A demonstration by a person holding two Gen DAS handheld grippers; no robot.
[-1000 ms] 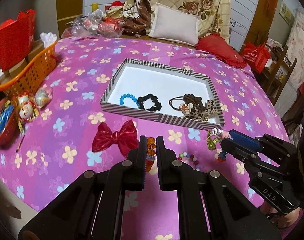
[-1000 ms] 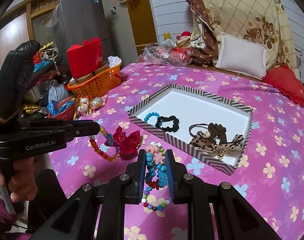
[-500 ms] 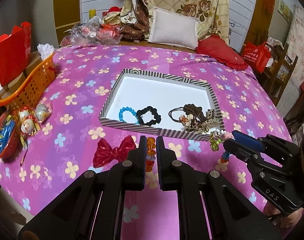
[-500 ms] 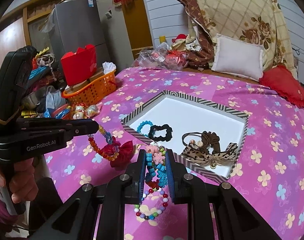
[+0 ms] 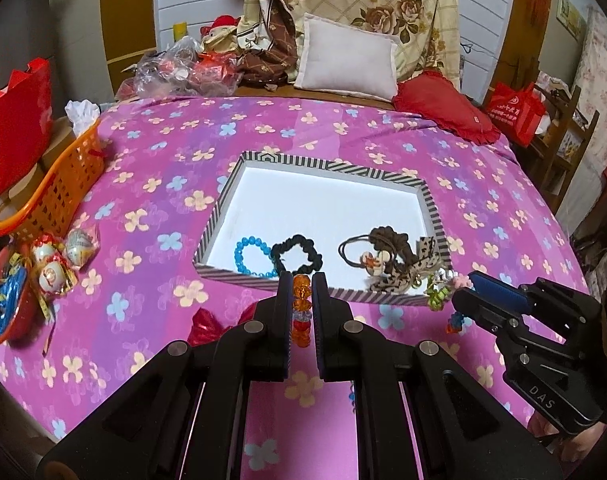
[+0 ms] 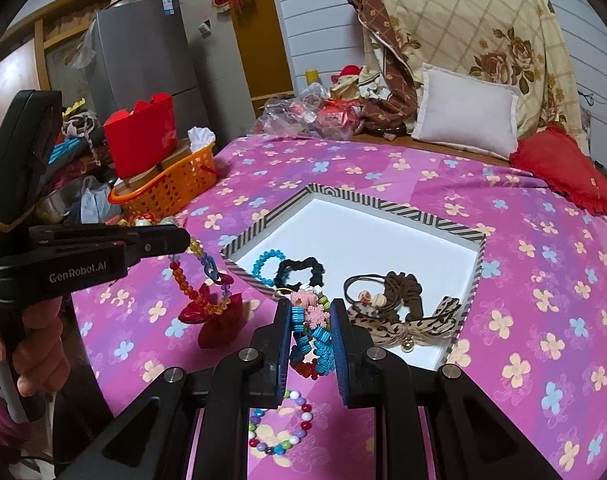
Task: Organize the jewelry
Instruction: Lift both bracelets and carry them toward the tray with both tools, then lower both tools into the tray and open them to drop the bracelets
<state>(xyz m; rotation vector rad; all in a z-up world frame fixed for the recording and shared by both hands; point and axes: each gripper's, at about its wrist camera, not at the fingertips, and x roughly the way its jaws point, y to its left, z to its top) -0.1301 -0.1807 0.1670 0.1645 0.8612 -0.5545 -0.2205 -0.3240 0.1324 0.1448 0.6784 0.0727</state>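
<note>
A striped-rim white tray (image 5: 322,164) (image 6: 391,208) lies mid-table; inside it are a blue bead bracelet (image 5: 249,258) (image 6: 265,266), a black scrunchie (image 5: 297,254) (image 6: 299,270), and brown hair ties with a leopard bow (image 5: 395,256) (image 6: 403,308). My left gripper (image 5: 301,300) (image 6: 185,240) is shut on an orange bead bracelet (image 5: 301,308) (image 6: 201,280), hanging just short of the tray's near rim. My right gripper (image 6: 310,332) (image 5: 469,292) is shut on a blue-and-pink charm bracelet (image 6: 309,328) (image 5: 443,288) at the tray's near right corner. A red bow (image 6: 215,320) (image 5: 207,324) and a multicoloured bead bracelet (image 6: 281,424) lie on the cloth.
The table has a pink flowered cloth (image 5: 175,168). An orange basket (image 5: 51,188) (image 6: 167,184), a red box (image 5: 17,128) and wrapped sweets (image 5: 59,256) sit at the left edge. Cushions (image 5: 347,60) and clutter stand behind. A hand (image 6: 35,344) grips the left handle.
Both grippers have moved back and slightly up from the table, carrying their bracelets; the tray now looks farther off. The red bow is now mostly hidden behind the left fingers.
</note>
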